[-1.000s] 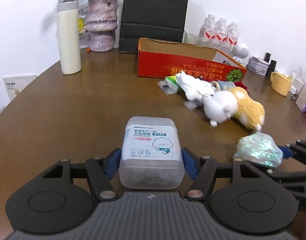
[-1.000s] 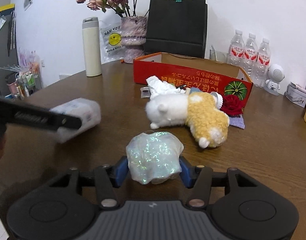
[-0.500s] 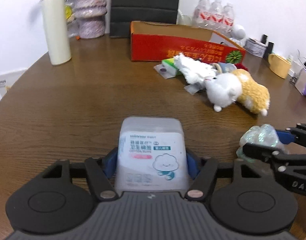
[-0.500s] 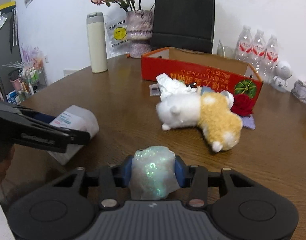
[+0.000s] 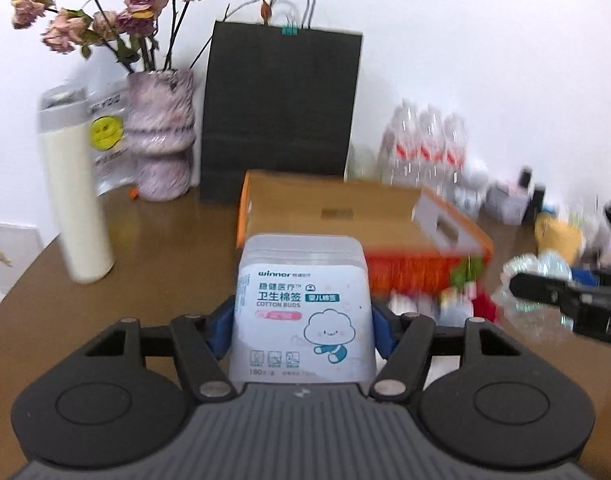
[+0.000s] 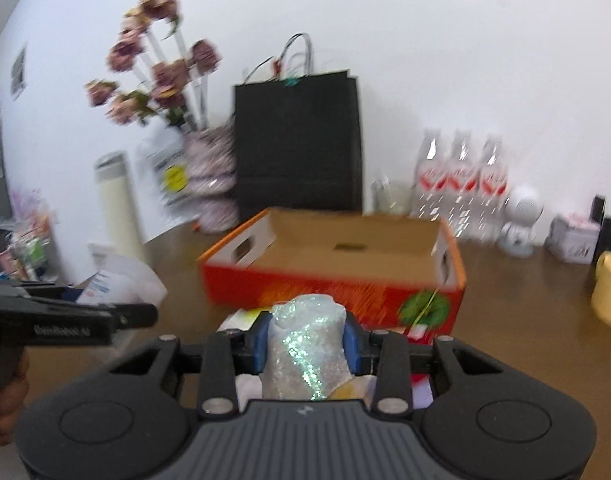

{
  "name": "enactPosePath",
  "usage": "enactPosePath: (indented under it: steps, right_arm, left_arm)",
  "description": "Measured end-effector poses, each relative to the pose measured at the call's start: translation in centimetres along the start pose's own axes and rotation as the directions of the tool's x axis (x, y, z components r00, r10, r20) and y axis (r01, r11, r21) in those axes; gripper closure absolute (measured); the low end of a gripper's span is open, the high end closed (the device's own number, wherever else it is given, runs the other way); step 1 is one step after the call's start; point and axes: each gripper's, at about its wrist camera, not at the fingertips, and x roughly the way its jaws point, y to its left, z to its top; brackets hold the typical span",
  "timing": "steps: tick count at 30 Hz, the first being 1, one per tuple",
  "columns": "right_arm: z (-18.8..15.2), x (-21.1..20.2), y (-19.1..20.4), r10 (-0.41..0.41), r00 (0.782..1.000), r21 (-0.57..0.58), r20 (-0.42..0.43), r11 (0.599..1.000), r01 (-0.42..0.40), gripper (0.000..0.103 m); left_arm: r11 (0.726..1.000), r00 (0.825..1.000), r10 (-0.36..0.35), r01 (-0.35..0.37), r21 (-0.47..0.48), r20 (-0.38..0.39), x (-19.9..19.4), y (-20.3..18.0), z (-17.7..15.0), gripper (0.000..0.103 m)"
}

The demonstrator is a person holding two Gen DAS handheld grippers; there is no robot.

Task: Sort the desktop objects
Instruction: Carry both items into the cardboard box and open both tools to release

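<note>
My left gripper [image 5: 301, 326] is shut on a clear cotton bud box [image 5: 303, 308] with a white and teal label, held above the table in front of the open orange-red cardboard box [image 5: 337, 210]. My right gripper [image 6: 305, 340] is shut on a glittery iridescent pouch [image 6: 305, 350], also lifted, facing the same cardboard box [image 6: 345, 248]. In the left wrist view the right gripper and the pouch [image 5: 533, 280] show at the right edge. In the right wrist view the left gripper and the cotton bud box [image 6: 117, 282] show at the left.
Behind the cardboard box stand a black paper bag [image 5: 279, 116], a vase of dried roses [image 5: 161, 144], a white flask [image 5: 75, 192] and water bottles [image 6: 461, 176]. A yellow mug [image 6: 609, 292] sits at the right. Small items [image 5: 425, 302] lie blurred in front of the box.
Both grippers have risen and tilted up with their loads and moved toward the cardboard box, whose open inside now shows. The plush toys have dropped out of view below.
</note>
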Motion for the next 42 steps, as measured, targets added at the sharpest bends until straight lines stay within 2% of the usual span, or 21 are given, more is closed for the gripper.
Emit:
enactPosePath:
  steps: [4,7,10,12,15,17,19,20,21,23,26,28,31,32,33,35,37,41,42]
  right_arm:
    - [3.3,4.8,-2.5,-0.045,0.999,-0.001,-0.009,0.999,0.045,0.067]
    - [6.1,8.7,-5.4,-0.057,0.998,0.037,-0.039,0.998,0.058,0.067]
    - [9.1,13.3,-8.7,-0.052,0.995,0.117,-0.089,0.991,0.063,0.067]
    - [10.6,16.6,-10.4,-0.052,0.989,0.162,-0.139,0.984,0.074,0.067]
    - [11.6,21.8,-12.1,-0.051,0.974,0.201,-0.222,0.975,0.096,0.067]
    - [11.9,25.7,-12.5,-0.079,0.956,0.188,-0.283,0.973,0.136,0.067]
    - [11.5,29.0,-12.3,-0.116,0.936,0.145,-0.332,0.974,0.172,0.067]
    - [11.1,30.6,-12.1,-0.136,0.923,0.123,-0.359,0.974,0.191,0.067]
    - [10.7,31.8,-11.9,-0.150,0.912,0.103,-0.381,0.974,0.203,0.067]
    - [9.9,33.9,-11.5,-0.182,0.890,0.050,-0.417,0.974,0.223,0.066]
    - [9.1,35.1,-10.8,-0.229,0.878,-0.007,-0.420,0.968,0.250,0.060]
    - [8.9,35.4,-10.5,-0.246,0.880,-0.027,-0.407,0.966,0.258,0.056]
    - [8.9,35.5,-10.6,-0.257,0.880,-0.033,-0.400,0.963,0.266,0.042]
    - [9.0,35.6,-10.6,-0.266,0.879,-0.038,-0.396,0.961,0.274,0.035]
    - [9.2,35.5,-10.8,-0.273,0.879,-0.036,-0.392,0.959,0.281,0.034]
    - [9.8,34.9,-11.4,-0.248,0.888,0.003,-0.387,0.963,0.271,0.027]
    - [11.0,33.4,-12.0,-0.224,0.904,0.069,-0.363,0.962,0.266,0.023]
    - [13.3,30.0,-12.5,-0.160,0.919,0.169,-0.359,0.958,0.233,0.014]
    - [13.5,29.3,-12.3,-0.137,0.919,0.180,-0.370,0.960,0.216,0.014]
  left_arm:
    - [0.999,0.999,0.037,-0.037,-0.026,-0.008,6.1,0.3,4.4,0.037]
    - [0.997,0.998,0.030,-0.034,-0.074,-0.055,10.9,1.0,7.5,0.037]
    - [0.994,0.992,0.106,-0.108,-0.029,-0.064,15.3,0.7,10.6,0.037]
    - [0.991,0.984,0.131,-0.131,0.004,-0.121,18.8,0.8,11.9,0.037]
    - [0.997,0.966,0.062,-0.073,-0.035,-0.249,23.6,1.3,13.1,0.036]
    - [0.995,0.953,0.097,-0.099,0.009,-0.286,26.0,1.1,13.2,0.037]
    - [0.984,0.930,0.177,-0.160,0.079,-0.321,28.2,0.9,13.1,0.037]
    - [0.981,0.924,0.194,-0.175,0.089,-0.330,28.9,1.0,12.9,0.036]
    - [0.978,0.924,0.199,-0.167,0.124,-0.327,29.3,0.7,12.7,0.036]
    - [0.969,0.913,0.220,-0.165,0.184,-0.345,29.9,0.2,12.4,0.036]
    - [0.970,0.904,0.198,-0.126,0.206,-0.379,30.2,-0.1,11.5,0.033]
    - [0.967,0.904,0.208,-0.133,0.216,-0.373,30.3,-0.1,11.4,0.033]
    - [0.969,0.907,0.194,-0.119,0.214,-0.375,30.0,-0.2,11.4,0.021]
    - [0.970,0.909,0.189,-0.114,0.215,-0.371,29.9,-0.3,11.4,0.021]
    - [0.970,0.912,0.190,-0.117,0.215,-0.363,29.5,-0.4,11.5,0.021]
    - [0.974,0.921,0.175,-0.111,0.197,-0.349,28.9,-0.2,12.4,0.021]
    - [0.987,0.948,0.126,-0.090,0.132,-0.292,27.3,-0.1,13.9,0.020]
    - [0.987,0.954,0.133,-0.102,0.127,-0.269,23.7,-0.3,16.4,0.015]
    - [0.985,0.953,0.143,-0.111,0.130,-0.267,22.9,-0.4,16.8,0.006]
